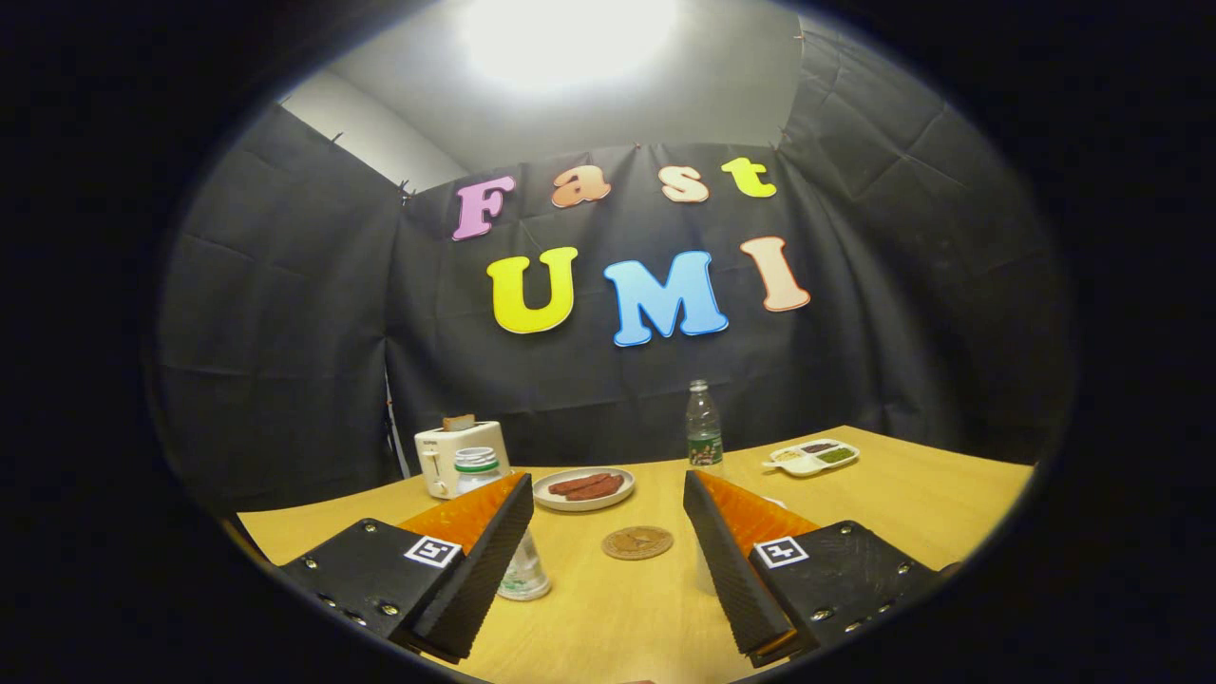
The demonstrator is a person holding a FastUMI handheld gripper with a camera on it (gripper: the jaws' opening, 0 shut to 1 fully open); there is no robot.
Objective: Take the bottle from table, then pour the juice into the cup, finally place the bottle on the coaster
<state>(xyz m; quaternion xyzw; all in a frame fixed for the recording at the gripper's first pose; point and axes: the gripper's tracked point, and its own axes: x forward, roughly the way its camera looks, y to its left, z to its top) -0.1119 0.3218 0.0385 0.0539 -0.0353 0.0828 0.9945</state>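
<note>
My gripper (608, 486) is open above the wooden table (912, 494), with nothing between its fingers. A round brown coaster (637, 542) lies on the table in the gap between the fingers, a little ahead. A clear container with a white lid (477, 464) stands just behind the left finger, which hides its middle; its base (524, 576) shows beside the finger. A slim clear bottle with a green label (704, 429) stands farther back, beyond the right fingertip. A bit of something white (771, 501) peeks out behind the right finger; I cannot tell what it is.
A white toaster (446, 456) with a slice of bread in it stands at the back left. A plate of reddish meat strips (583, 488) sits beyond the coaster. A white divided tray of food (813, 457) lies at the back right.
</note>
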